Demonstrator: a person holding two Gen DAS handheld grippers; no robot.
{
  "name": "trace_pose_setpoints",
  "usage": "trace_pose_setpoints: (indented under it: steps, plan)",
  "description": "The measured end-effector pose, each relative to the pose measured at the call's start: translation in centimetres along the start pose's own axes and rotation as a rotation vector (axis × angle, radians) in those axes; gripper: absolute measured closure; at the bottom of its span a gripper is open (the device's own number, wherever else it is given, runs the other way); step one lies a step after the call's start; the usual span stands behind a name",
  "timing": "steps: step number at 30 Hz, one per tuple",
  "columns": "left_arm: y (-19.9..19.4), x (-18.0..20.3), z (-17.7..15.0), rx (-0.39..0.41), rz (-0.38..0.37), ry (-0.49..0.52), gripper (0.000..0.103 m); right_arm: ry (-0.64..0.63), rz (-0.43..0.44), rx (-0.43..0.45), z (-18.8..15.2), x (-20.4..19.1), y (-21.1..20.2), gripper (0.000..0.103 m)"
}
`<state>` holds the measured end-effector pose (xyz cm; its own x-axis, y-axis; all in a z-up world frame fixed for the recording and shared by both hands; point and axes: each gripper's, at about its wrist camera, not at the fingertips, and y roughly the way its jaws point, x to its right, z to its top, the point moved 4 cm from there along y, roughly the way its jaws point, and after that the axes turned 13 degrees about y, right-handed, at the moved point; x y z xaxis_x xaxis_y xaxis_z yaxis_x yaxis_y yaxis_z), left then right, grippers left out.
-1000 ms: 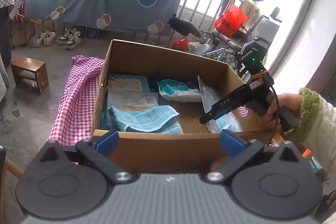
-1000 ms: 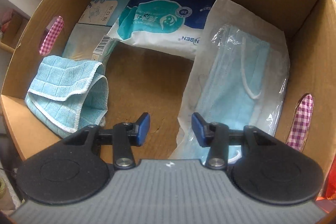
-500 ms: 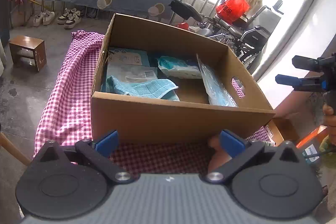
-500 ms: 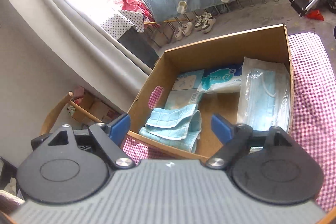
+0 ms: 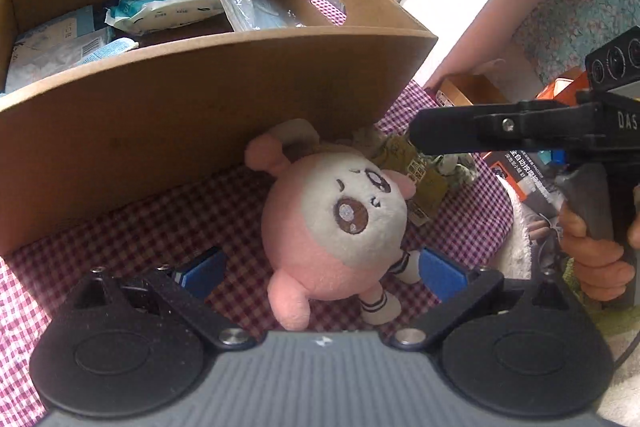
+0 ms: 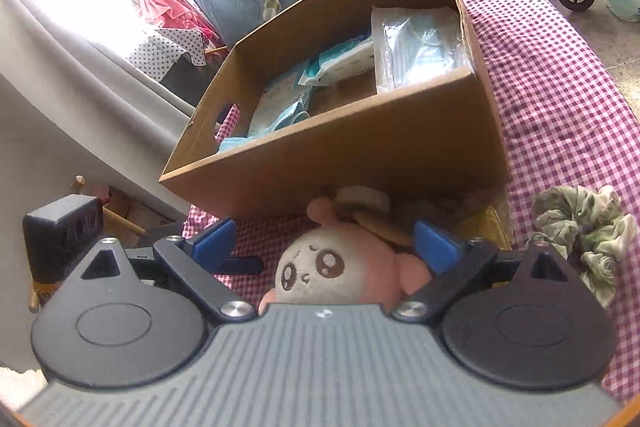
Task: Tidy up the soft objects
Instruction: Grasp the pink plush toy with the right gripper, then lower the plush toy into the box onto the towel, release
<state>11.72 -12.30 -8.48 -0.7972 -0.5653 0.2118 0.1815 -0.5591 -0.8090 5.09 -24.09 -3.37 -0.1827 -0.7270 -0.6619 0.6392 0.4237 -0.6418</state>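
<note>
We are seeing both grippers, left (image 5: pixel 322 269) and right (image 6: pixel 324 241), spread wide around the pink-and-white plush doll (image 5: pixel 334 223) lying against the brown cardboard box (image 5: pixel 192 107), which is holding a clear-wrapped blue mask pack (image 6: pixel 420 47) and a wet-wipes packet (image 5: pixel 164 9).

A pink-and-white plush doll (image 5: pixel 336 223) lies face-up on checkered cloth, against the cardboard box (image 5: pixel 192 115).

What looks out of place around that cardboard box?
The pink plush toy lies on the checked cloth outside the cardboard box, its head pushed against the box's front wall. Beside it a crumpled green scrunchie also sits loose. The box's other soft things, like the mask pack, are inside.
</note>
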Motion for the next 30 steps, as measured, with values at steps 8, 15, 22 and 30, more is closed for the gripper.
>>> trace_pose_setpoints:
  steps: [8,15,22,30]
  plan:
    - [2.9,1.8,0.0,-0.06,0.044,0.047,0.025,-0.068,-0.081,-0.083,-2.1,0.0,3.8,0.028]
    - [-1.0,3.1,-0.7,-0.033,0.104,0.081,0.026,-0.056,0.006,-0.1,-2.2,-1.6,1.4,0.033]
    - [-7.8,3.0,2.6,0.081,0.221,0.119,0.025,-0.163,0.119,-0.031,0.8,-8.0,-1.1,0.031]
    - [-9.5,-2.5,11.1,0.144,0.285,0.102,0.025,-0.276,0.134,-0.001,10.6,-13.2,2.3,0.031]
